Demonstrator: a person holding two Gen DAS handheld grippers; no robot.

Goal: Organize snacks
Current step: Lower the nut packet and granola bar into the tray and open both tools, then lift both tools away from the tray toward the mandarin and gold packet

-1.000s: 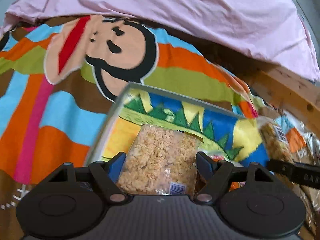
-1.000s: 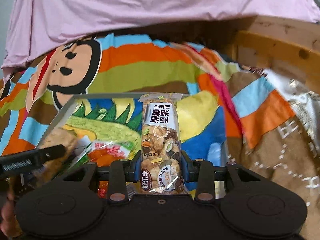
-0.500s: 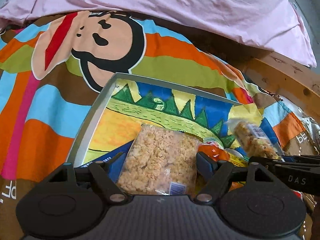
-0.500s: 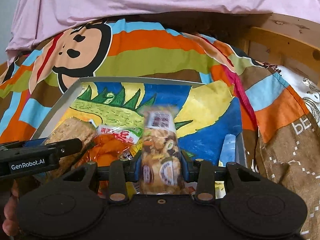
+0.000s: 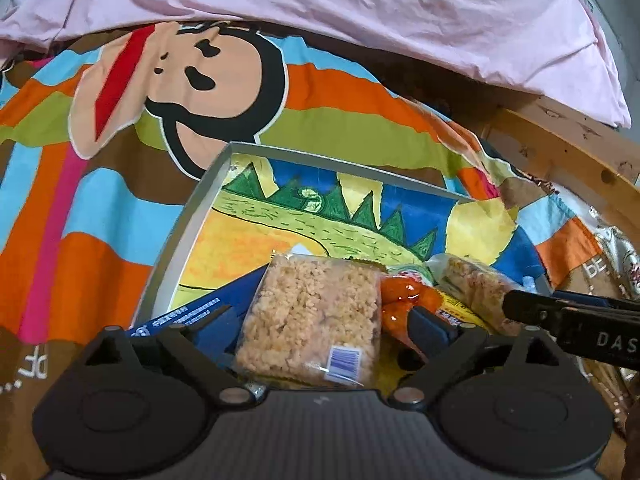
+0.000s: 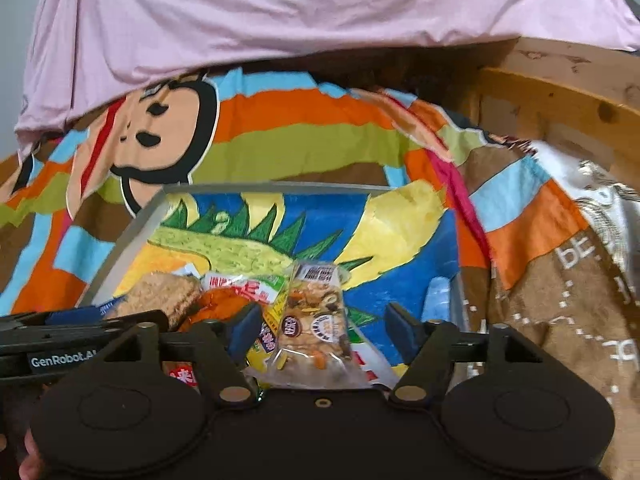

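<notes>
A shallow grey box (image 5: 188, 232) with a dinosaur drawing inside lies on the bed; it also shows in the right wrist view (image 6: 132, 228). My left gripper (image 5: 320, 320) is open, its jaws spread either side of a clear pack of puffed rice cake (image 5: 312, 312) that lies in the box. My right gripper (image 6: 324, 324) is open, with a nut bar pack (image 6: 316, 320) lying loose between the jaws on other snacks. An orange snack pack (image 5: 404, 300) and a blue packet (image 5: 192, 312) lie beside the rice cake.
A striped blanket with a monkey face (image 5: 180, 80) covers the bed. A pink sheet (image 5: 360, 8) lies behind it. A wooden bed frame (image 6: 560, 92) runs along the right. The other gripper's arm (image 5: 580, 324) crosses the box's right side.
Both grippers have opened and let go of their packs, which now lie in the box. The nut bar has tipped and dropped onto the other snacks.
</notes>
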